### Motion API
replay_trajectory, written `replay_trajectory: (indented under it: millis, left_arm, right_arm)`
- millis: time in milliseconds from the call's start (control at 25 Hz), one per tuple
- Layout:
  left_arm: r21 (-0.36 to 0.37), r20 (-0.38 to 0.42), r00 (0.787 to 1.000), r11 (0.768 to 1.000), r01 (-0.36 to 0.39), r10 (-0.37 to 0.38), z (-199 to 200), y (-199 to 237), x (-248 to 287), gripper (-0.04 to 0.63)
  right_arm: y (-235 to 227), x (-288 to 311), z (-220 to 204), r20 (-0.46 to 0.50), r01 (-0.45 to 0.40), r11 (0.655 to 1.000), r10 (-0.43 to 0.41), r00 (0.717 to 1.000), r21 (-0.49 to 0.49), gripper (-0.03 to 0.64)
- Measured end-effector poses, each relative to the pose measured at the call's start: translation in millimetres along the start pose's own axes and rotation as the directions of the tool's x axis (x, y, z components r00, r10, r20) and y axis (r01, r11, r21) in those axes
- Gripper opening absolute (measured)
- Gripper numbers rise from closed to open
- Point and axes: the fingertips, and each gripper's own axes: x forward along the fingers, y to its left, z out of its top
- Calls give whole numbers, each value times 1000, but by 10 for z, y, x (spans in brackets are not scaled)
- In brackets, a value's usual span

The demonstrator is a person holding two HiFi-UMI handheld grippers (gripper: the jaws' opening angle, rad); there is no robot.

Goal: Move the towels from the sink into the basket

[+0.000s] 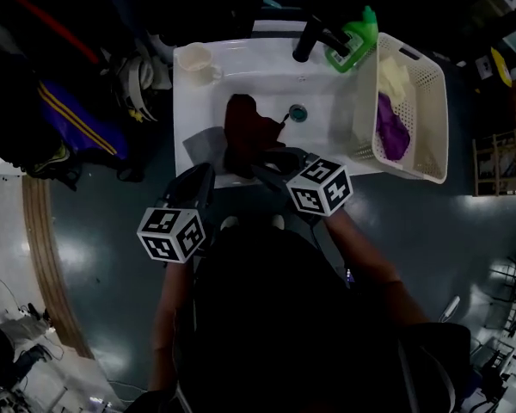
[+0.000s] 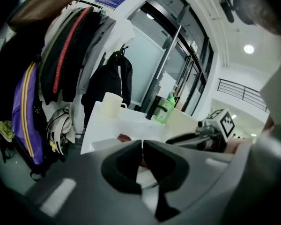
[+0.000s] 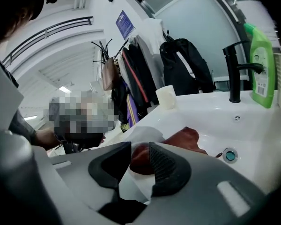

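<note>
A dark red towel point(image 1: 248, 127) lies in the white sink point(image 1: 327, 101), reaching its front rim. My right gripper point(image 1: 265, 156) is at the towel's near end. In the right gripper view a bunch of the red towel point(image 3: 140, 157) fills the gap between the jaws of the right gripper point(image 3: 139, 150), which are shut on it. A grey cloth point(image 1: 205, 144) lies over the sink's front left rim. My left gripper point(image 1: 204, 177) hovers just before it, and in the left gripper view its jaws point(image 2: 143, 146) stand together. The white basket point(image 1: 430, 101) on the right holds a purple towel point(image 1: 393, 127) and a pale yellow one point(image 1: 394, 76).
A black tap point(image 1: 314, 34) and a green bottle point(image 1: 357, 40) stand at the sink's back edge, with a cream mug point(image 1: 196, 63) at its back left corner. The drain point(image 1: 298, 113) is beside the red towel. Coats and bags point(image 2: 61, 69) hang to the left.
</note>
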Motion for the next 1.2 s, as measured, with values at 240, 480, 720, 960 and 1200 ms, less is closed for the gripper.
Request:
replay_trajectory:
  millis: [240, 480, 720, 960, 1200]
  left_arm:
    - [-28, 11, 999, 999, -35, 36, -65, 61, -53, 8]
    - [-64, 9, 997, 995, -71, 72, -172, 157, -107, 11]
    - [-93, 9, 995, 990, -103, 104, -234, 231, -152, 11]
    - [-106, 12, 992, 987, -121, 123, -256, 244, -181, 11]
    - [-110, 18, 992, 986, -126, 129, -242, 247, -176, 11]
  right_arm:
    - [-37, 150, -27, -57, -22, 999, 20, 998, -36, 144]
    - [-49, 297, -96, -125, -45, 997, 38, 991, -58, 158]
    - [-107, 416, -181, -192, -41, 995, 22, 981, -94, 183]
    - [-83, 483, -243, -236, -71, 992, 44, 971, -105, 149]
    - [-70, 540, -338, -305, -71, 982, 16, 952, -173, 128]
